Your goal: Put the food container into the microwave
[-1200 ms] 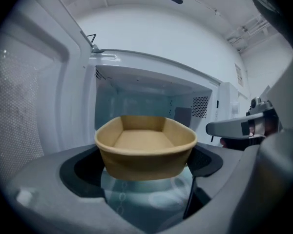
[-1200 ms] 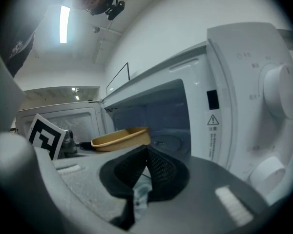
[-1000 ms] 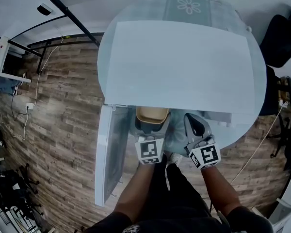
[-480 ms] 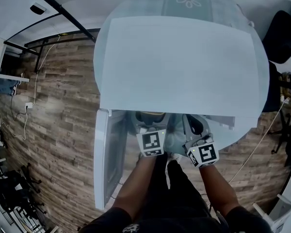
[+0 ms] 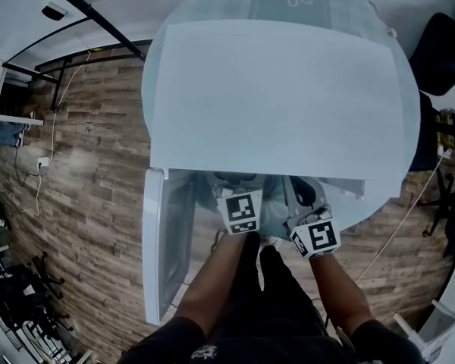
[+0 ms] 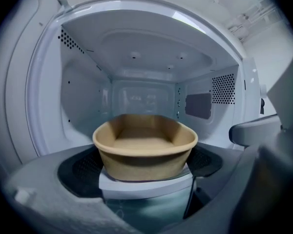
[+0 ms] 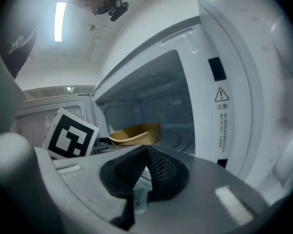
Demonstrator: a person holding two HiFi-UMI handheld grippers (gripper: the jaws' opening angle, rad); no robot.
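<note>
With the microwave (image 5: 280, 89) standing on the round table (image 5: 356, 14) and its door (image 5: 165, 241) swung wide open to the left, the left gripper (image 6: 145, 168) is right at the mouth of the oven, clamped on the tan food container (image 6: 145, 145). One dark pad (image 6: 80, 168) presses each side of that empty oval bowl, which sits level and faces the white cavity (image 6: 141, 89). Whether it touches the cavity floor, I can't tell. From the head view the bowl is hidden under the microwave's white top, and only the left gripper's marker cube (image 5: 241, 212) pokes out at the front edge. Just to its right, the right gripper (image 7: 145, 152) has its jaws pressed together on nothing, up near the front panel with the warning label (image 7: 219, 106).
</note>
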